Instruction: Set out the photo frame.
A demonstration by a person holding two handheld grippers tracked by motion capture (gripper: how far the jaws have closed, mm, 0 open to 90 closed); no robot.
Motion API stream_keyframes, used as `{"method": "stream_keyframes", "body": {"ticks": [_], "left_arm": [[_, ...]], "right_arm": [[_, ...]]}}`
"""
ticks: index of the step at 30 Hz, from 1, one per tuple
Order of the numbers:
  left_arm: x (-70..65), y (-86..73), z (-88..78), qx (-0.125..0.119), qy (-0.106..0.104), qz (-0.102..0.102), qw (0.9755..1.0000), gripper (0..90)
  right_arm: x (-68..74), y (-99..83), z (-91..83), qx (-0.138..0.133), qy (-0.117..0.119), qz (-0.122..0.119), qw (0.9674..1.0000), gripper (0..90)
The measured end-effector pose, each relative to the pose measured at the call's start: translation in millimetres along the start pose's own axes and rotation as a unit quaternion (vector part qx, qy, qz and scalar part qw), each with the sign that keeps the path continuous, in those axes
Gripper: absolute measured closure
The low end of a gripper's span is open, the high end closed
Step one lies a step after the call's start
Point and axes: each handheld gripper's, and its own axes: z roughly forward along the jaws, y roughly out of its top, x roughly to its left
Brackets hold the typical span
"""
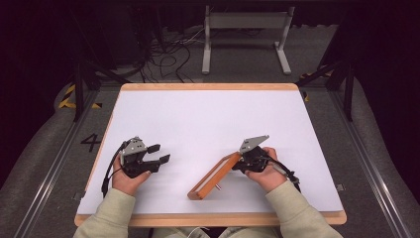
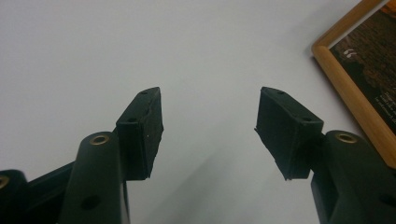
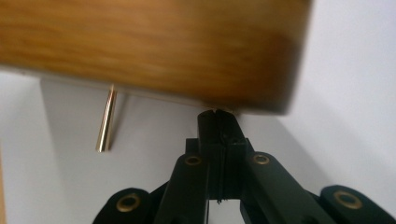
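A wooden picture frame (image 1: 214,176) stands on its edge at the front middle of the white table top, slanting from near left to far right. A small brass pin (image 1: 217,187) sticks out of its back. My right gripper (image 1: 242,159) is at the frame's far end, held in a person's hand. In the right gripper view its jaws (image 3: 218,114) are pressed together, with their tips against the wooden frame's (image 3: 149,46) lower edge, and the brass pin (image 3: 106,119) hangs to the left. My left gripper (image 1: 159,153) rests open at the front left, with nothing between its jaws (image 2: 210,126). The frame (image 2: 348,88) sits off to its right.
The white table top has a wooden rim (image 1: 208,87). Beyond the far edge are a white stand (image 1: 245,37) and loose cables (image 1: 168,54) on the floor. Dark tripod legs (image 1: 79,84) stand at the table's left and right far corners.
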Motion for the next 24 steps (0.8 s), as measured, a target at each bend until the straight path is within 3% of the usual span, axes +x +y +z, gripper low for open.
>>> {"method": "stream_keyframes", "body": {"ticks": [12, 24], "left_arm": [[0.5, -0.2, 0.1, 0.0, -0.003, -0.001, 1.0, 41.4], [0.3, -0.2, 0.4, 0.001, -0.004, -0.002, 1.0, 41.3]], "right_arm": [[-9.6, 21.8, 17.6, 0.003, 0.002, 0.007, 1.0, 90.0], [-8.9, 48.4, 35.8, 0.003, 0.013, -0.014, 0.9998, 90.0]]}}
